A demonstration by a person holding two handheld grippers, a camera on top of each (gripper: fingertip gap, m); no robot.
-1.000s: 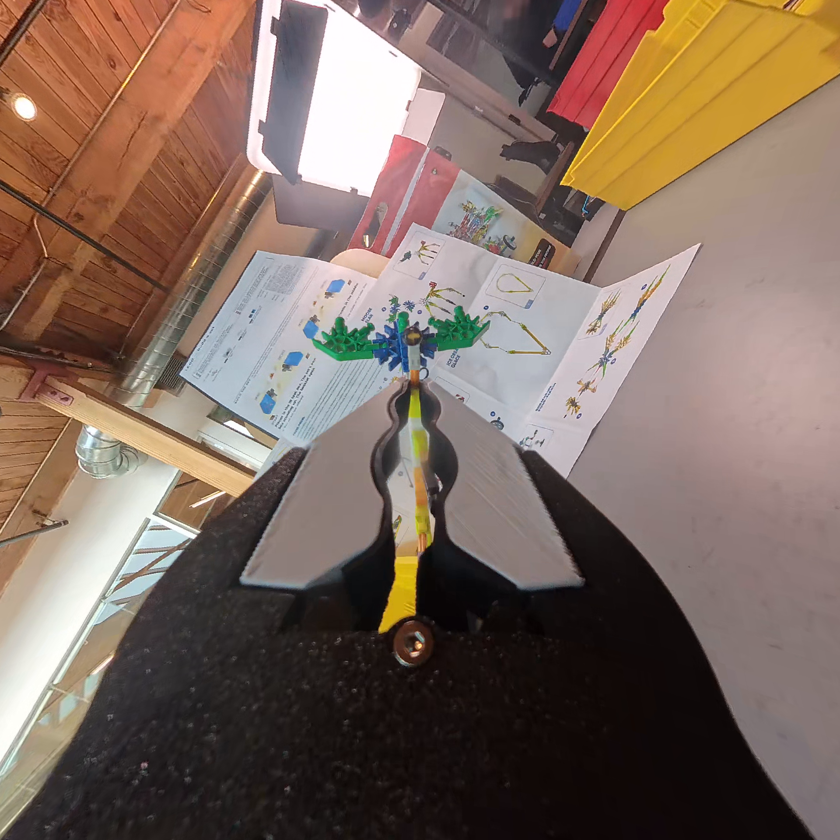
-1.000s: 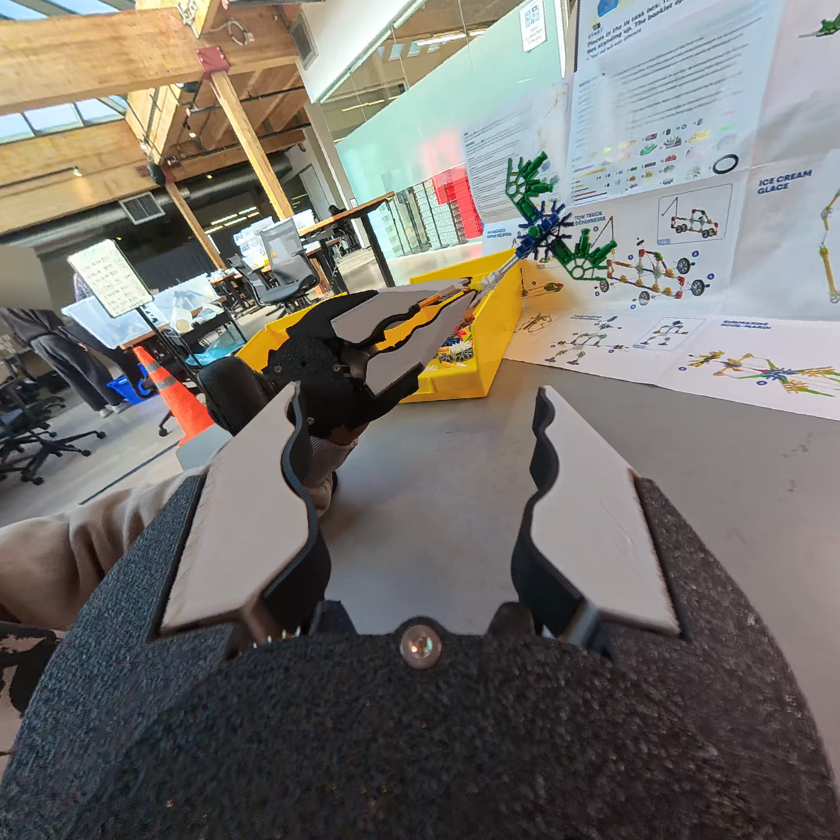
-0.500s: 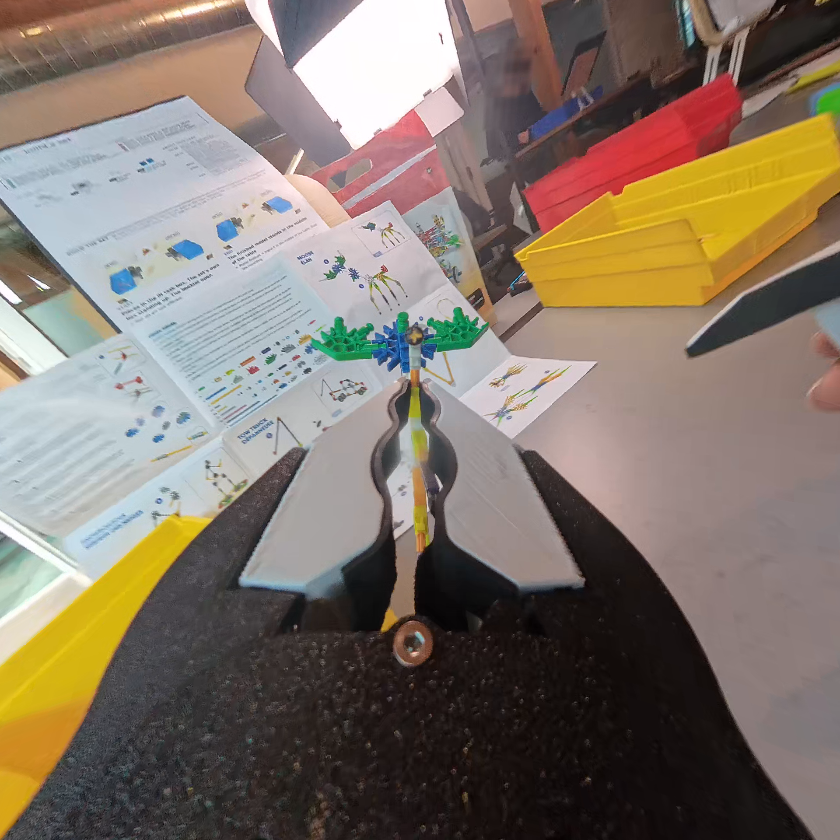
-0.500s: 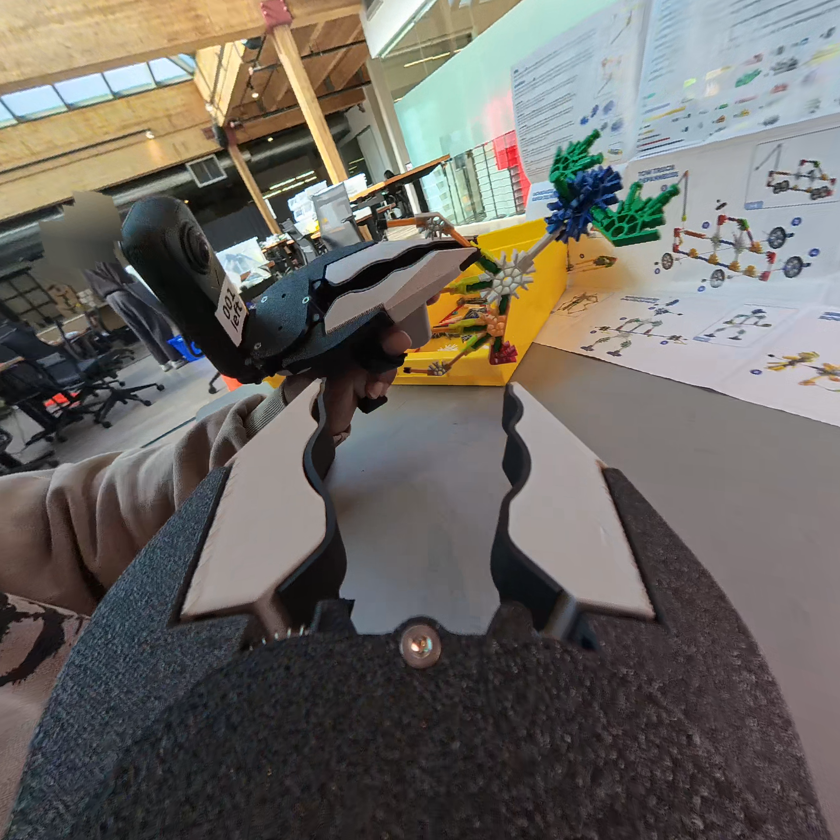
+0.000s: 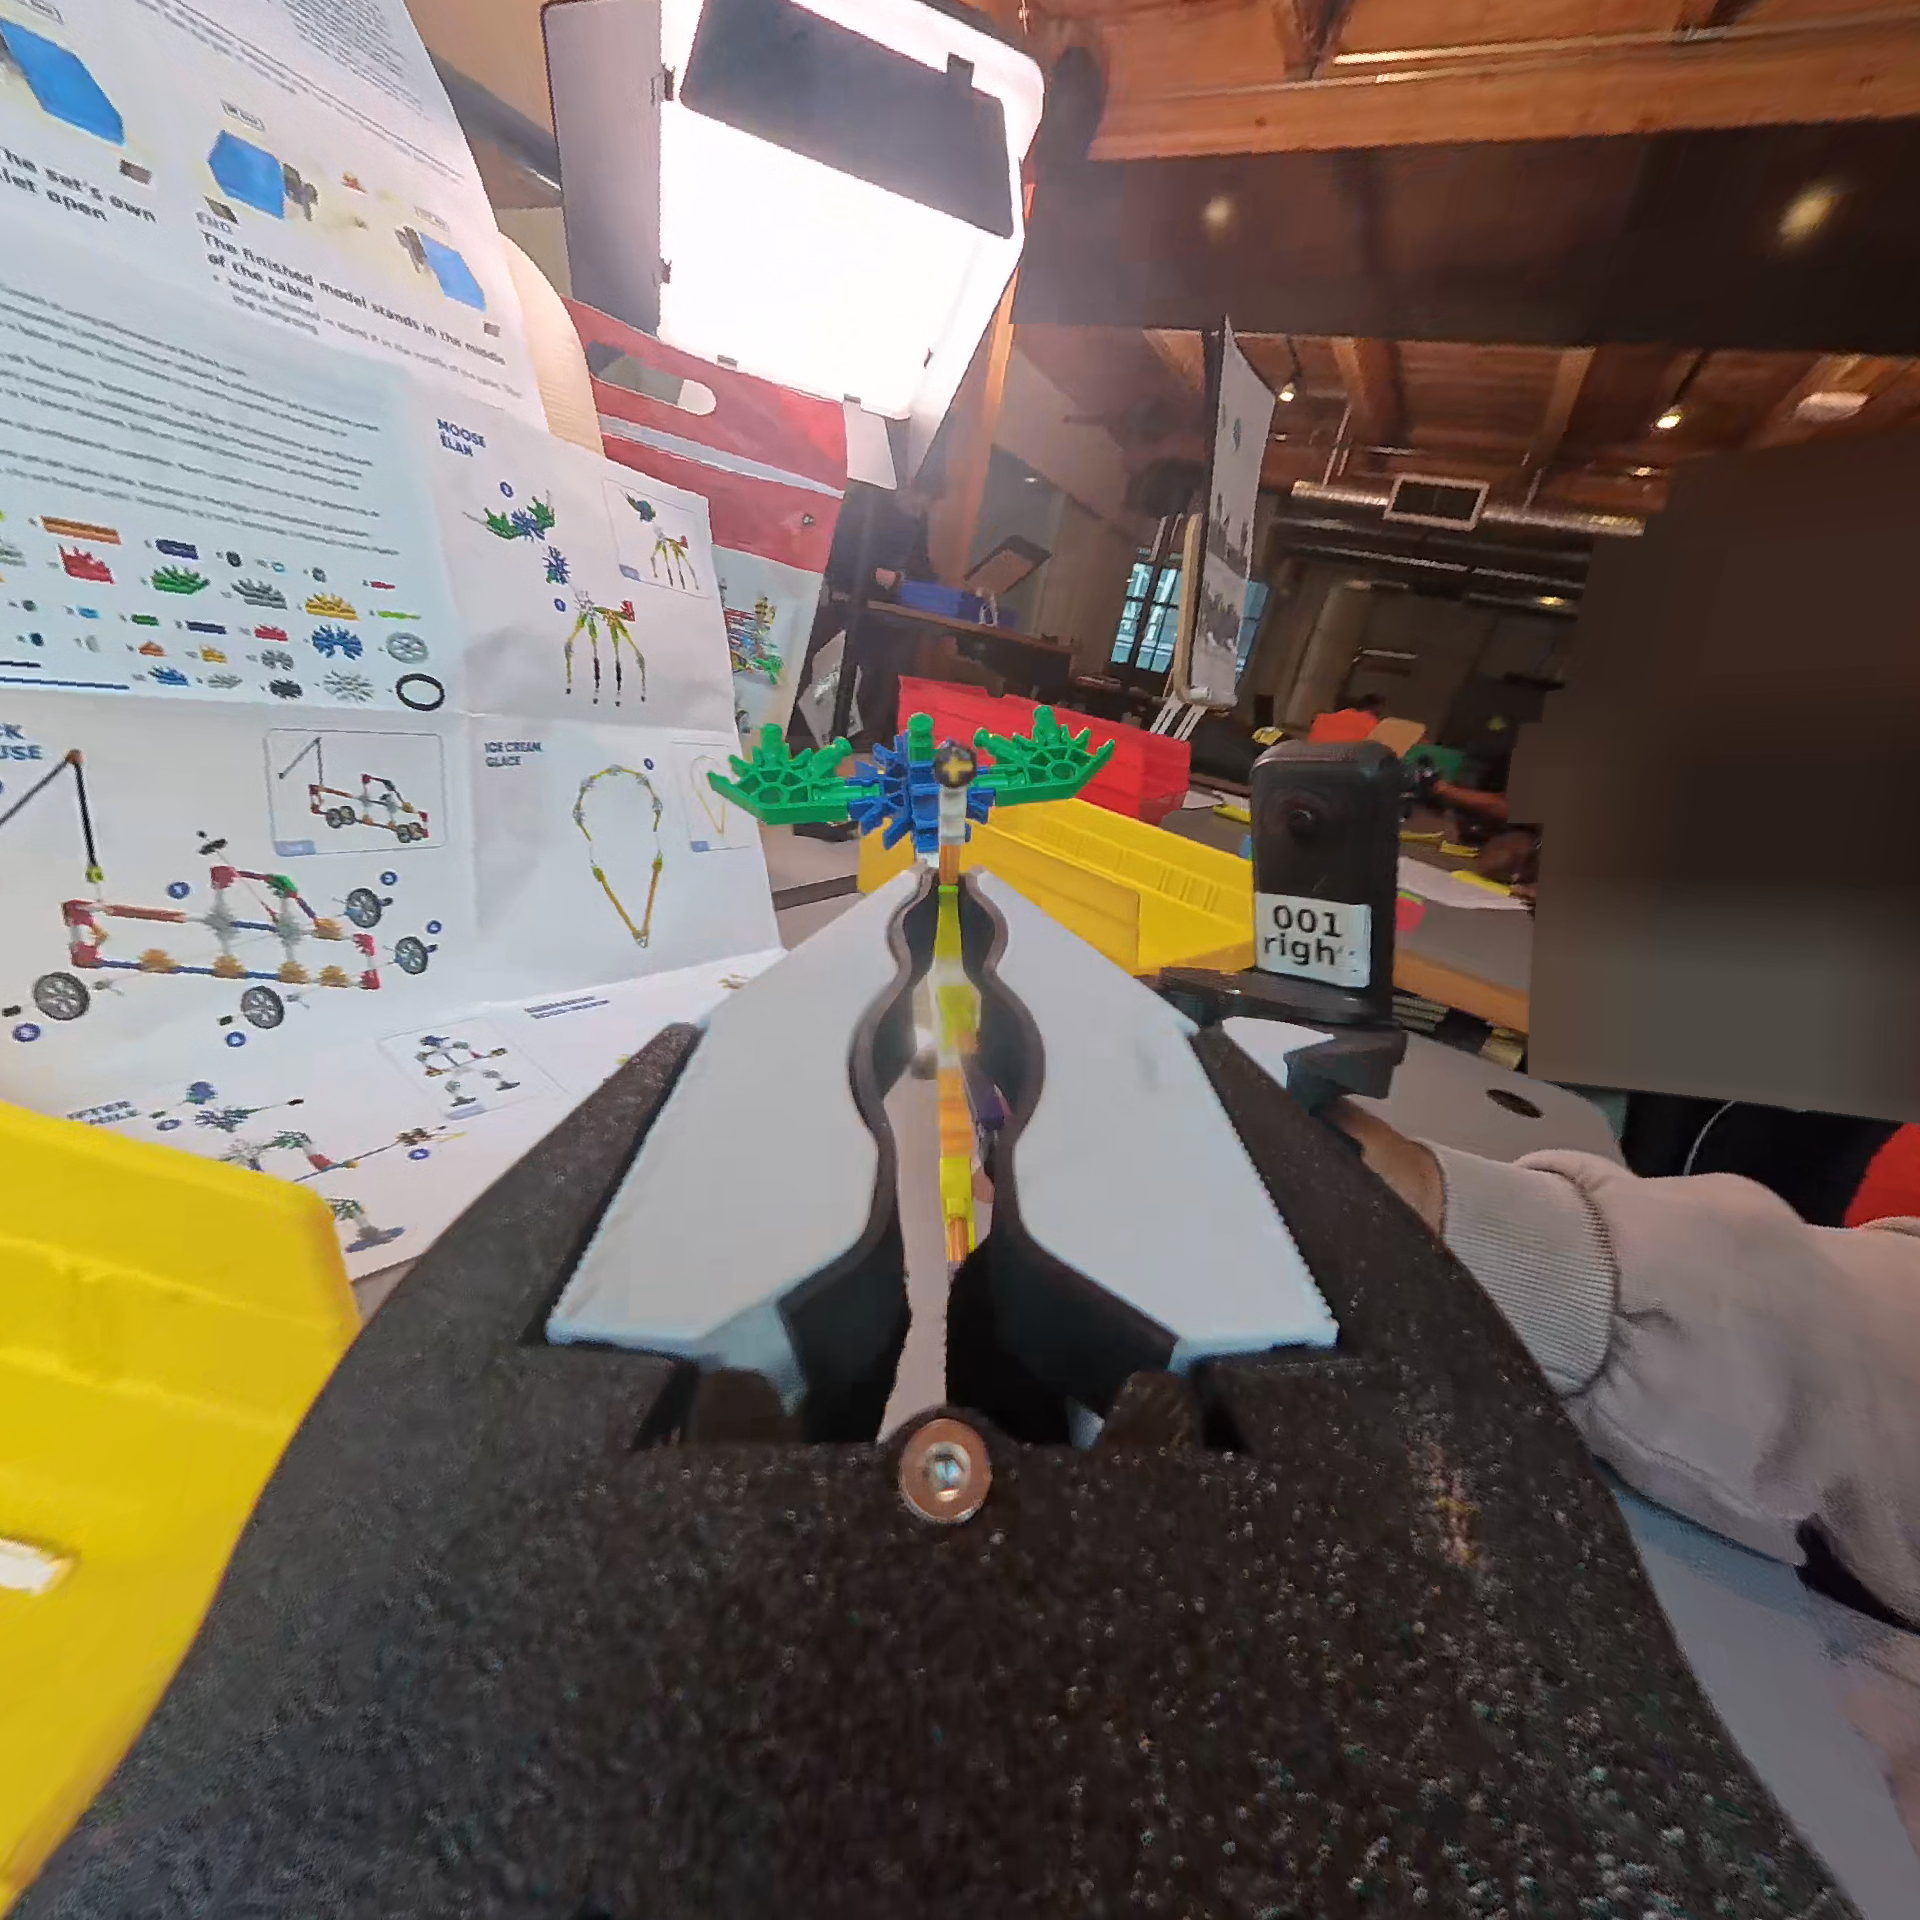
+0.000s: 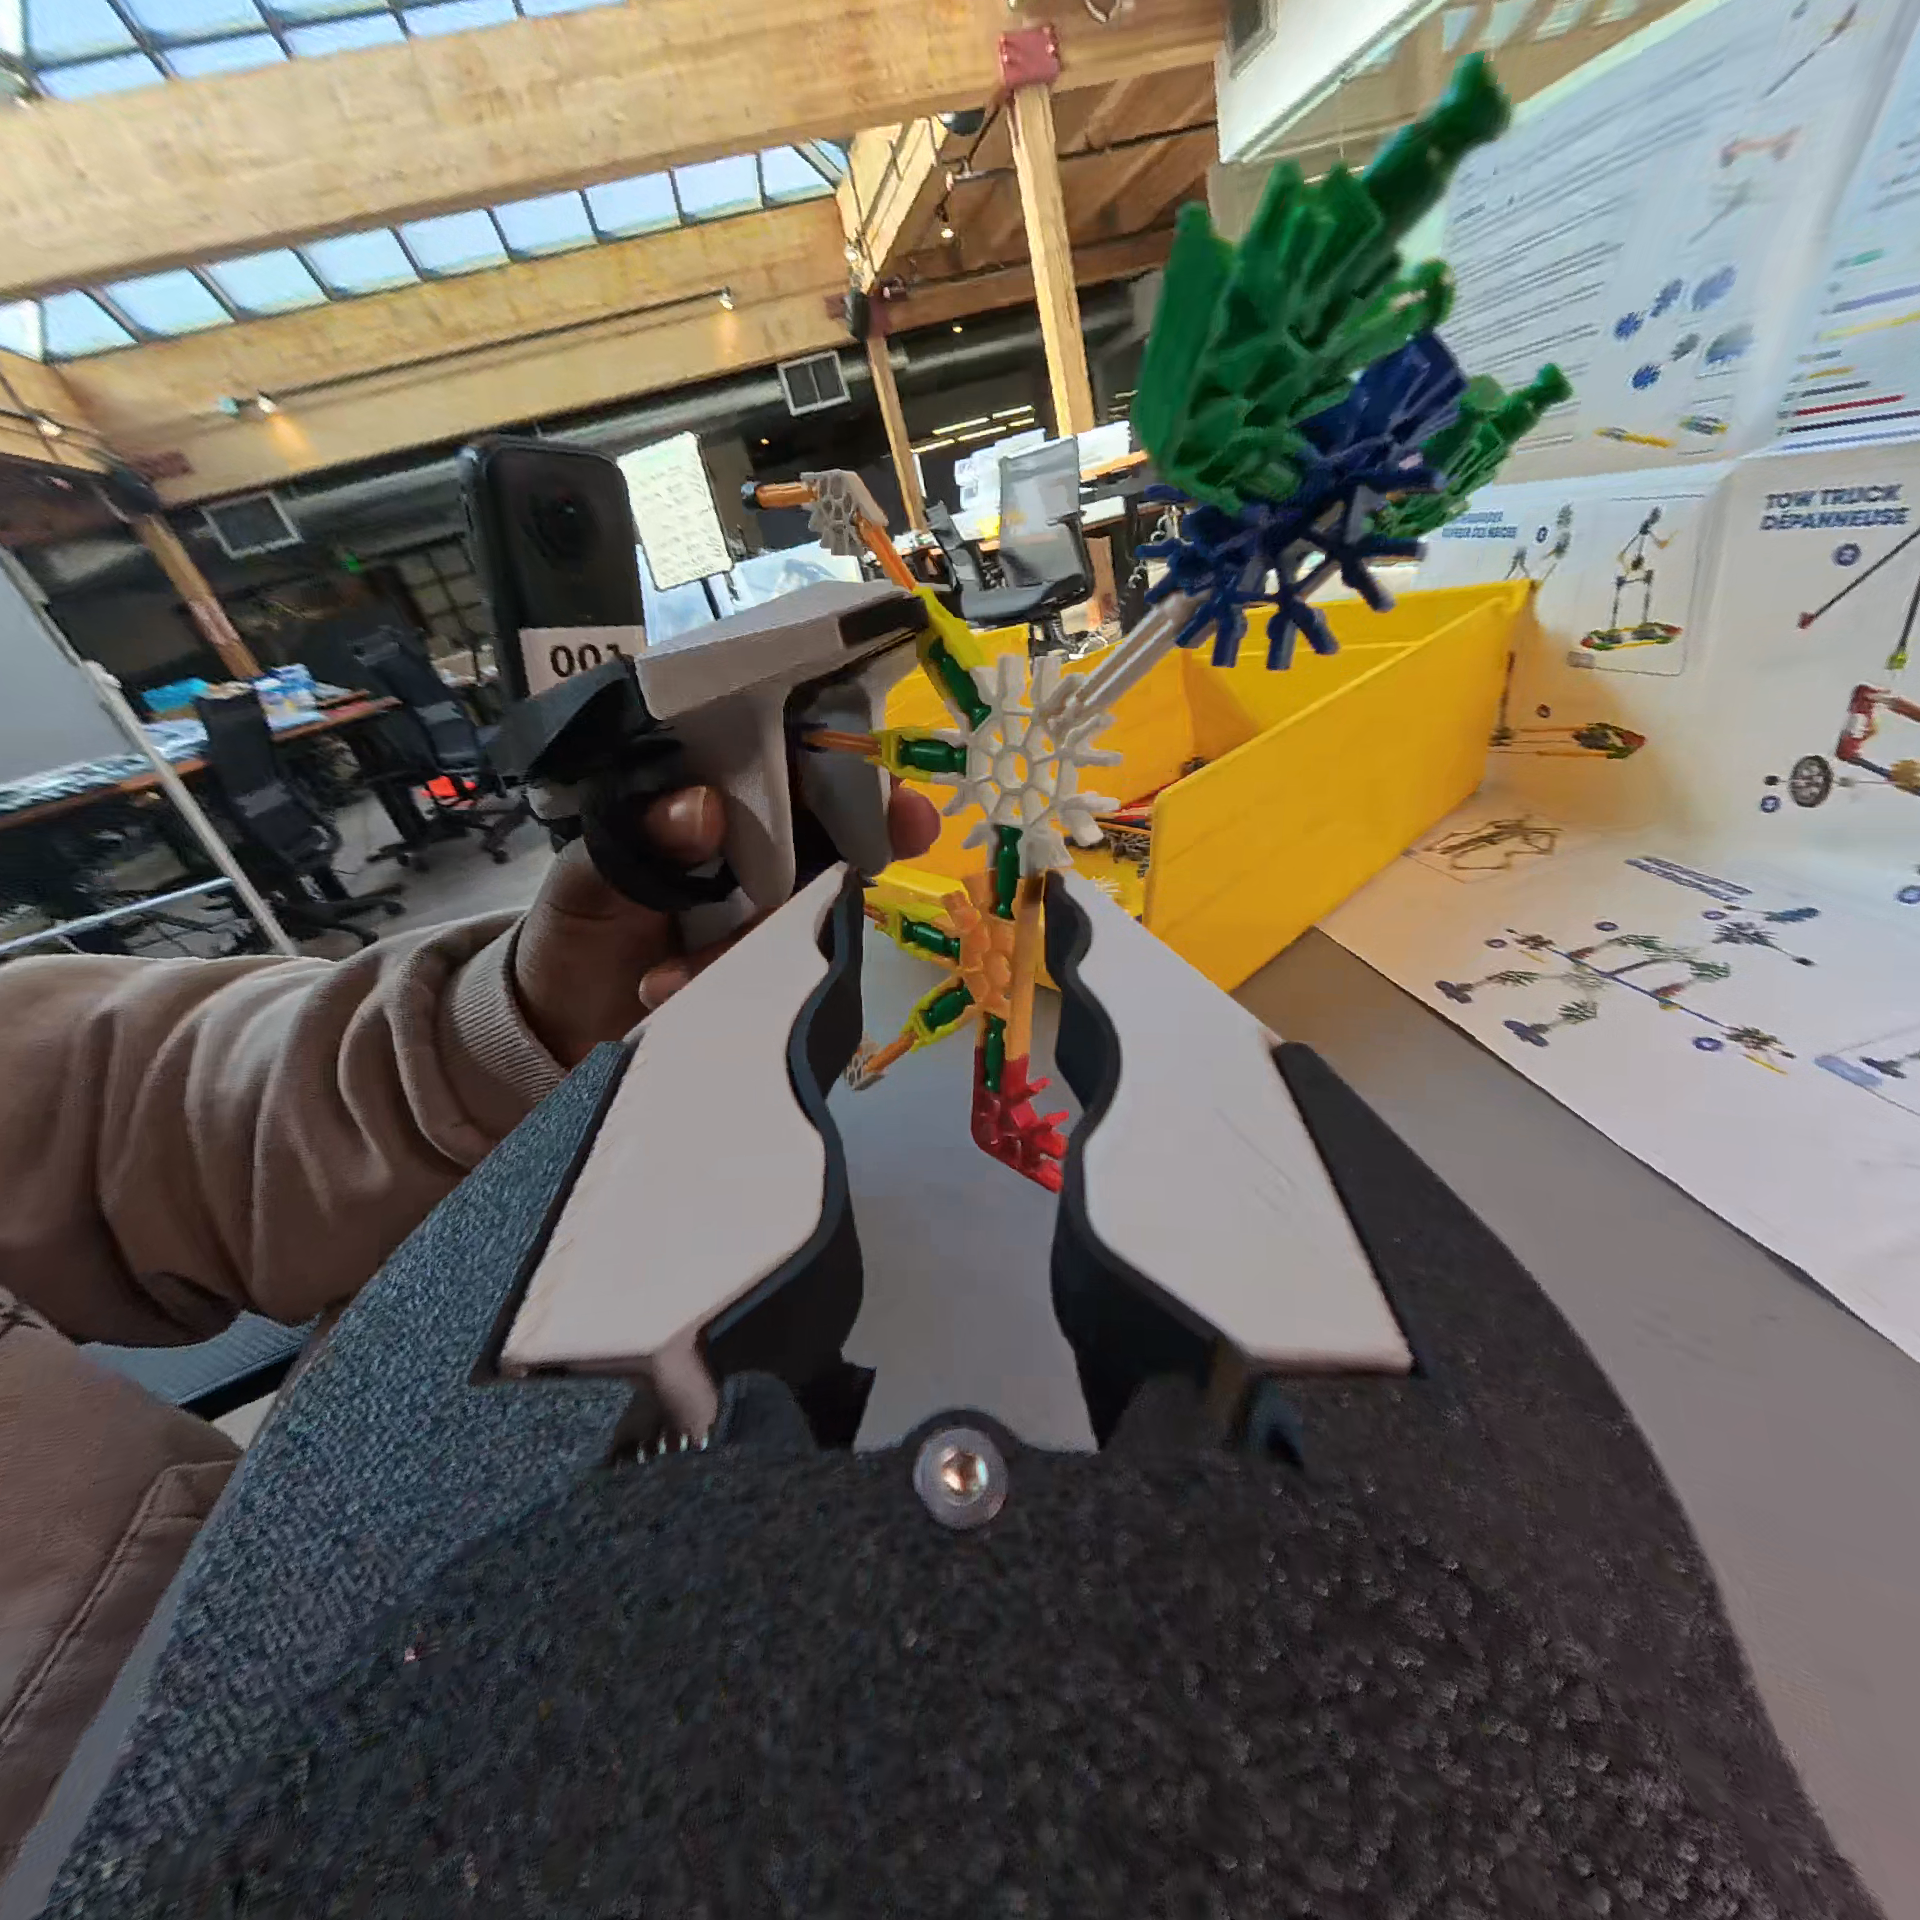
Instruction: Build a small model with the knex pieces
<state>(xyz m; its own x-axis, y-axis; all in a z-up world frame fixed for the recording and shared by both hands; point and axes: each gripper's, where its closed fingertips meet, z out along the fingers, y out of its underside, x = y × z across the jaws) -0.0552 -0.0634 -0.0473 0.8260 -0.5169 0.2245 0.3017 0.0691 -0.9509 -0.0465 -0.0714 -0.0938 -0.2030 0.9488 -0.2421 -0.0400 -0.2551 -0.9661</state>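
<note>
My left gripper [image 5: 940, 888] is shut on a rod-and-connector toy model [image 5: 951, 1039] and holds it in the air. Green antler pieces [image 5: 790, 779] and a blue connector stick out past its tips. In the right wrist view the left gripper [image 6: 914, 634] holds the model [image 6: 1023, 769] by one side, with its white snowflake hub and green-blue head [image 6: 1299, 343] close to the camera. My right gripper [image 6: 948, 894] is half closed, with the model's orange, green and red lower limb between its fingers; firm contact does not show.
Instruction sheets [image 5: 312, 623] stand and lie behind the grey table [image 6: 1558, 1299]. A yellow bin of parts [image 6: 1299, 790] sits close by and also shows in the left wrist view [image 5: 135, 1351]. Yellow and red bins [image 5: 1122, 883], a red box and a bright light panel [image 5: 831, 229] stand farther back. One gripper's finger ends stand about 5 centimetres off the other's.
The left gripper swung the model round toward the right gripper. The right gripper moved up to the model's lower limb and its jaws narrowed around it.
</note>
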